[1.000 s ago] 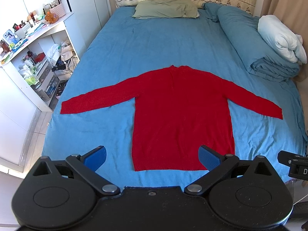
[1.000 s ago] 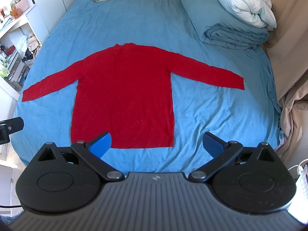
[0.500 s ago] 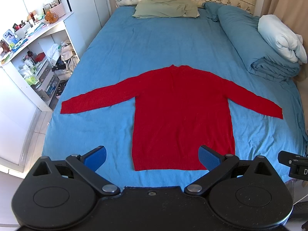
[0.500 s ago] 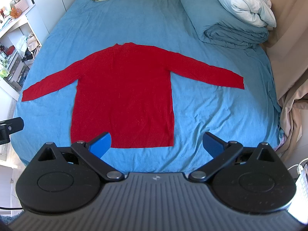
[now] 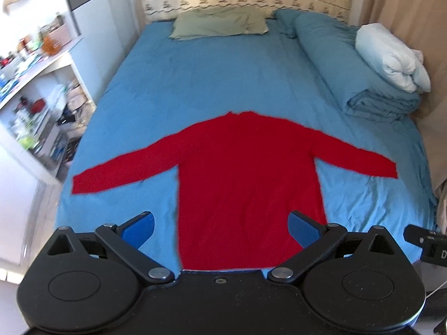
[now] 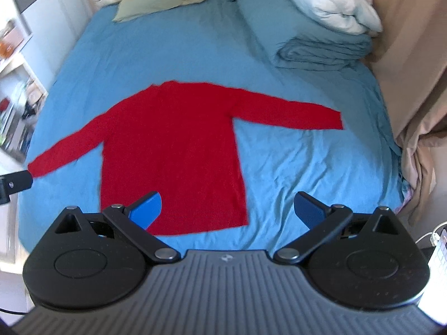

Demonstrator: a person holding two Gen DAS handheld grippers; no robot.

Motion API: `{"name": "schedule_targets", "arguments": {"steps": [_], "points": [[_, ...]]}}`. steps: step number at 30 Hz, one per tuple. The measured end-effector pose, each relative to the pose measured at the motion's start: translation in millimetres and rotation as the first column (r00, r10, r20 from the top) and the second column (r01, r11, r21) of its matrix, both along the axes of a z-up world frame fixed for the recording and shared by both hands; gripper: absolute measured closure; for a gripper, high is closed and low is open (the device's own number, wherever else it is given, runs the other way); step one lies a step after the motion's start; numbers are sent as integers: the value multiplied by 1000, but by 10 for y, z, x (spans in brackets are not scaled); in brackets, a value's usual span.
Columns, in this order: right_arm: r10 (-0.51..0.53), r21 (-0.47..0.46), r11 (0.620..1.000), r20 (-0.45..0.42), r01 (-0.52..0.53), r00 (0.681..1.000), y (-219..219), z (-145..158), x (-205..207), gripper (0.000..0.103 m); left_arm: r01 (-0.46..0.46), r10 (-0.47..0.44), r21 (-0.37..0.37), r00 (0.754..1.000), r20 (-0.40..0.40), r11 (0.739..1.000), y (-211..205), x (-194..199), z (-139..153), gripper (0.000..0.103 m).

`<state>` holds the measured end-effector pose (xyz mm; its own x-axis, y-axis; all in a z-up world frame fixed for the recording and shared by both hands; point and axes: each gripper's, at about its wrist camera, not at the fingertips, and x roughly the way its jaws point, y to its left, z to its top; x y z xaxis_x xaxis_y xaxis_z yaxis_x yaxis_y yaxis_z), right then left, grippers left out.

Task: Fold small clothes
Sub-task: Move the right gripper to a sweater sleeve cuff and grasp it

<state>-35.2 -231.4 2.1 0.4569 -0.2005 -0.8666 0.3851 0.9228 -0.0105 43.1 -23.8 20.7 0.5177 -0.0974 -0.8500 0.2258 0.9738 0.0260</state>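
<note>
Red sweater point(image 5: 248, 184) lies flat on the bed point(image 5: 212, 83), sleeves spread. My left tongs point(image 5: 220, 227) and right tongs point(image 6: 227, 208) both gape, apparently above the hem; frames blurred.

The blue bed point(image 5: 212, 83) carries a spread red sweater point(image 5: 248, 184), green pillow point(image 5: 220, 23) — and rolled duvet point(image 5: 343, 64).

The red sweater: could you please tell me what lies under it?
The red sweater lies flat, sleeves spread, on the blue bedsheet, which shows all around it. Whatever is beneath the sweater's body is covered, so nothing else can be confirmed there.
</note>
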Motion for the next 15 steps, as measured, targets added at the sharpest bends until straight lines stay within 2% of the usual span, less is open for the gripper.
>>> {"name": "schedule_targets", "arguments": {"steps": [4, 8, 13, 15], "points": [[-103, -20, 994, 35, 104, 994, -373, -15, 208, 0, 28, -27, -30, 999, 38, 999, -273, 427, -38, 0], [-234, 9, 972, 68, 234, 970, -946, -170, 492, 0, -15, 18, -56, 998, 55, 998, -603, 875, -199, 0], [-331, 19, 944, 93, 331, 939, -1693, -532, 890, 0, -51, 55, -105, 998, 36, 993, -1067, 1453, -543, 0], [-363, 38, 932, 100, 361, 926, -2047, -769, 1075, 0, -54, 58, -115, 998, 38, 992, -1318, 1682, -750, 0]]}}
